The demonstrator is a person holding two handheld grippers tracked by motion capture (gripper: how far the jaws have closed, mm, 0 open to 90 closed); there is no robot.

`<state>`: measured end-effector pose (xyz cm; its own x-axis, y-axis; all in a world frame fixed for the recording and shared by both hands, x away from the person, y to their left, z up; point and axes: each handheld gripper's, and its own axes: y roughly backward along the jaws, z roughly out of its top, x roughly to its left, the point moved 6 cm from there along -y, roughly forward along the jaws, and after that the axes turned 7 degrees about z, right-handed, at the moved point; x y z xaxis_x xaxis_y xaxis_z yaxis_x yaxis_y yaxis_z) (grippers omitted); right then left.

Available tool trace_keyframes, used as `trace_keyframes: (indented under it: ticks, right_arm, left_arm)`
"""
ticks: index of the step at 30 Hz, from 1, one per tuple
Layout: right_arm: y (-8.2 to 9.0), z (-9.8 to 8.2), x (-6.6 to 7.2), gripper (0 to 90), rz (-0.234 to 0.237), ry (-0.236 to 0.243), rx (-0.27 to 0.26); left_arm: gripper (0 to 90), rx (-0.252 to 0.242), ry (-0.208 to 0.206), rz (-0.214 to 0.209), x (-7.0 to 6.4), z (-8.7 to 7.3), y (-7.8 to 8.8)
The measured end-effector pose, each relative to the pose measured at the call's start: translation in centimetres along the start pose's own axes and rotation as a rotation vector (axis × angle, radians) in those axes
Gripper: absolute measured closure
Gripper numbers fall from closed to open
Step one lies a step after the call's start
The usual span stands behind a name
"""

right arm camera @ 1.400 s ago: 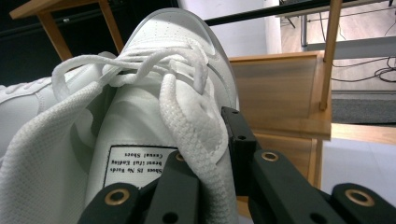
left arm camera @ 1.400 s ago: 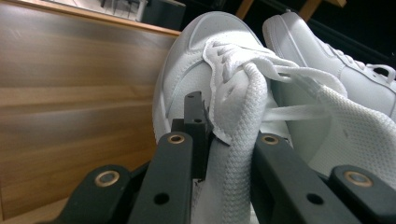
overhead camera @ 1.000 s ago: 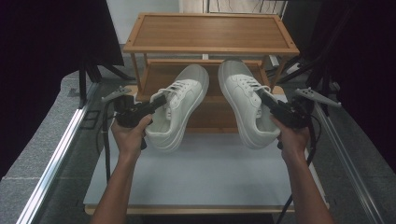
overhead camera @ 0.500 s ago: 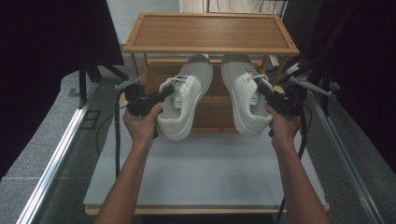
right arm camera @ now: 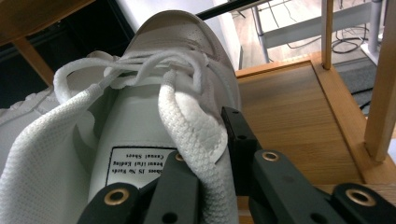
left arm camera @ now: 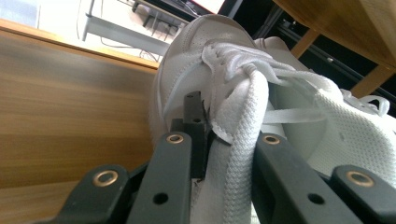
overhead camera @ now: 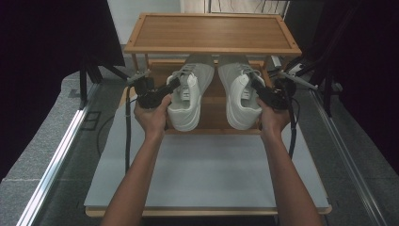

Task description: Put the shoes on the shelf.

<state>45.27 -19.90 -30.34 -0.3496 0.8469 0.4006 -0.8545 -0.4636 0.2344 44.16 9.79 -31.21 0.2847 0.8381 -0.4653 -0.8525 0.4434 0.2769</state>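
**Both white shoes gripped, toes under the rack's top board**

High view. I hold the two-tier wooden shoe rack (overhead camera: pixel 155 35) straight ahead of me, standing at the far end of the pale grey table top (overhead camera: pixel 207 169). My left gripper (overhead camera: pixel 173 86) is clamped on the outer collar of the left white mesh lace-up shoe (overhead camera: pixel 187 96); my right gripper (overhead camera: pixel 251 84) is clamped the same way on the right white mesh lace-up shoe (overhead camera: pixel 239 96). Both shoes lie on the lower shelf (overhead camera: pixel 211 106), toes tucked beneath the top board, heels at the shelf's near edge. A narrow gap runs between the pair. The rack's side posts stand just outside each gripper, so sideways room is tight; the table near me is open. My forearms reach forward nearly parallel, hands level with the heels.

Left gripper view. My black jaws sit nearly shut, pinching the knit collar edge of the left shoe (left arm camera: pixel 238 140), one jaw inside the opening, one outside. The wooden shelf (left arm camera: pixel 70 116) lies alongside the shoe; the right shoe (left arm camera: pixel 355 126) is close beyond it.

Right gripper view. The jaws are likewise almost closed on the collar of the right shoe (right arm camera: pixel 187 126), its printed insole label visible. The shelf boards (right arm camera: pixel 289 107) have free room up to the raised side rail (right arm camera: pixel 345 116) and post (right arm camera: pixel 380 93).
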Motion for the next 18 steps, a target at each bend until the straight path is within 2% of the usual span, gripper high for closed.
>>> trace_keyframes:
  ticks: [4,13,16,17,18]
  right_arm:
    - [-0.6,-0.1,0.2,83.6,-0.017,-0.014,-0.005]
    - [-1.7,-0.4,0.3,83.1,-0.045,-0.041,-0.019]
    - [-1.8,-0.4,0.2,83.1,-0.05,-0.047,-0.026]
    - [-1.9,-0.4,0.2,83.0,-0.056,-0.064,-0.029]
    - [-1.9,-0.4,0.1,82.9,-0.06,-0.067,-0.031]
  left_arm:
    - [81.3,-0.003,0.023,0.009,0.2,0.0,-0.7]
    - [81.0,-0.005,0.042,0.039,0.4,-0.2,-2.0]
    - [80.9,-0.022,0.061,0.051,0.3,-0.1,-2.3]
    - [80.8,-0.03,0.066,0.053,0.2,0.0,-2.3]
    - [80.7,-0.033,0.06,0.058,0.2,0.1,-2.4]
